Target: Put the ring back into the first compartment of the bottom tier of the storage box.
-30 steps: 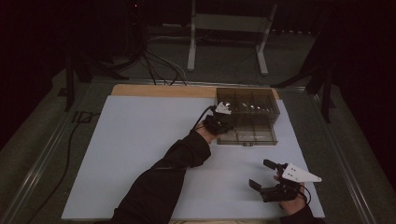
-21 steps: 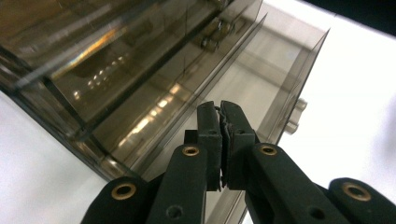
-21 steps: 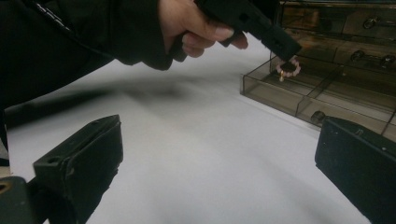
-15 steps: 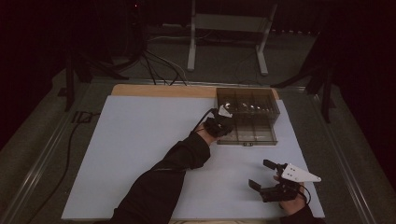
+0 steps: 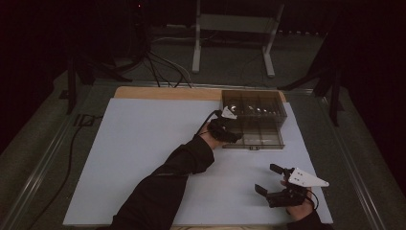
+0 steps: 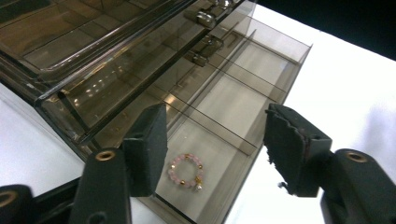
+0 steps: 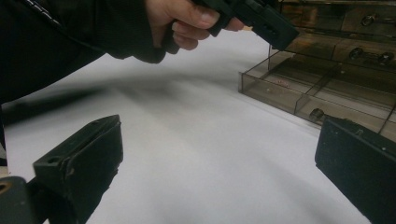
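the left gripper [image 6: 212, 149] hangs over the pulled-out drawer [image 6: 261, 74] of a smoky clear plastic organizer box [image 5: 253, 117] that stands at the far right of the bench [image 5: 143, 158]. its jaws have just been opening and now stand spread, with nothing pinched between them. straight below the gap, a small bracelet [image 6: 187, 171] of pink beads with a few gold ones lies flat on the floor of the drawer's nearest compartment, close to the front wall and touching neither jaw. the drawer is split by clear dividers into several compartments, and the ones farther along look bare. in the high view the left gripper [image 5: 225, 128] sits at the box's near left corner, the dark sleeve [image 5: 163, 187] reaching up to it from the bottom edge. the right gripper [image 5: 275, 184] rests low over the white sheet near the bench's near right corner, well apart from the box, its jaws spread wide with nothing between them. from the right gripper view the left hand [image 7: 187, 21] shows above the sheet, just beside the open drawer [image 7: 327, 79].
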The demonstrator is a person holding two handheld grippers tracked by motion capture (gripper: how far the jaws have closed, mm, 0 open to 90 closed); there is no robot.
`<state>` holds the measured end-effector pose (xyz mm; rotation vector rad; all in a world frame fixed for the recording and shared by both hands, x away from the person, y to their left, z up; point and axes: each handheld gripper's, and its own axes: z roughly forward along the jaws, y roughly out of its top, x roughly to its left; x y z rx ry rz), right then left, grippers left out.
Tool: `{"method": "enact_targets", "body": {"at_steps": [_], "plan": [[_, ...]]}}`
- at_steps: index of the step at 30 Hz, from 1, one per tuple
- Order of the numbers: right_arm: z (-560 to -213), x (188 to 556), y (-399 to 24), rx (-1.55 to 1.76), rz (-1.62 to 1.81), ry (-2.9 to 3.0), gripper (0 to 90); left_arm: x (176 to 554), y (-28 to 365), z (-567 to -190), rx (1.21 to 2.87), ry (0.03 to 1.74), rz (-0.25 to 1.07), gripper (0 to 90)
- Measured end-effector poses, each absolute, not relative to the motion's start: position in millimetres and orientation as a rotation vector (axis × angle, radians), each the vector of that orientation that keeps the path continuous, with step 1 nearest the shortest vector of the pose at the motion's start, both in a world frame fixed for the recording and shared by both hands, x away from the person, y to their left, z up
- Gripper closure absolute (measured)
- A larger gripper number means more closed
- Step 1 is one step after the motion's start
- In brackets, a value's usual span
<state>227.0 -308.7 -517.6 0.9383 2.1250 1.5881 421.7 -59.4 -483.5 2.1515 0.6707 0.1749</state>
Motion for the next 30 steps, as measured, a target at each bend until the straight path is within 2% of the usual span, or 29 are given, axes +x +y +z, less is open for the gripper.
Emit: {"method": "enact_targets", "body": {"at_steps": [13,17,30], "plan": [[-518.5,227.9,-308.0,0.940,1.582,2.130,1.1,413.6,-51.3,-472.3,2.143,0.599,0.090,13.9],[-518.8,228.4,-308.0,0.948,1.580,2.131,1.1,411.2,-51.0,-474.6,2.162,0.579,0.085,2.9],[-518.9,228.7,-308.1,0.948,1.580,2.132,1.1,408.2,-49.9,-473.3,2.158,0.465,0.003,1.1]]}}
